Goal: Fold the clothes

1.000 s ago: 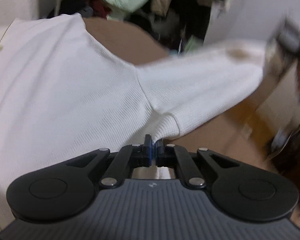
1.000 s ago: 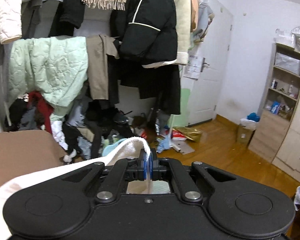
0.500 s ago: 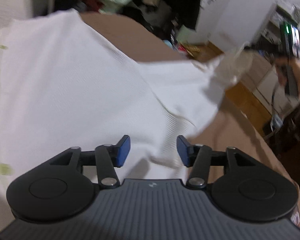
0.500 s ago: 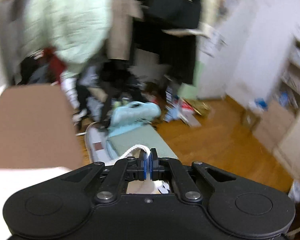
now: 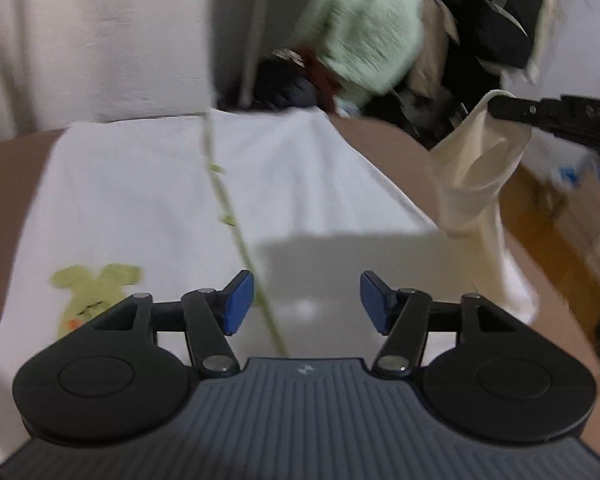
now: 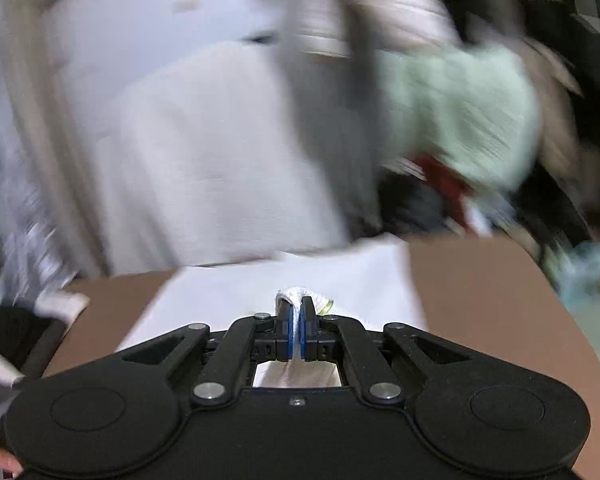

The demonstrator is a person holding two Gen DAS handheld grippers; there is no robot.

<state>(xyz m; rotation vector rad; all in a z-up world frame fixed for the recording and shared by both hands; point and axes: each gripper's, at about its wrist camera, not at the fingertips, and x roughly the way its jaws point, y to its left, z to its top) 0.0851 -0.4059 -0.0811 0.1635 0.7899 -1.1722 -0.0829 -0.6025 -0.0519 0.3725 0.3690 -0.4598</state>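
A white buttoned garment [image 5: 172,208] with green trim and a green cartoon patch lies spread on a brown surface [image 5: 384,140]. My left gripper [image 5: 307,302] is open and empty just above the garment's middle. My right gripper [image 6: 297,322] is shut on the white sleeve cuff [image 6: 296,295]. In the left wrist view it [image 5: 512,109] holds the sleeve [image 5: 476,176] lifted at the right, above the garment's edge. The garment body [image 6: 284,284] also shows beyond the right gripper.
A rack of hanging clothes, with a pale green quilted piece [image 5: 364,40], stands behind the surface. A white curtain or wall [image 5: 92,40] is at the back left. Wooden floor [image 5: 548,200] lies off the right edge.
My left gripper let go of the hem, opened and moved over the garment's middle. My right gripper swung left, carrying the sleeve up and toward the garment body.
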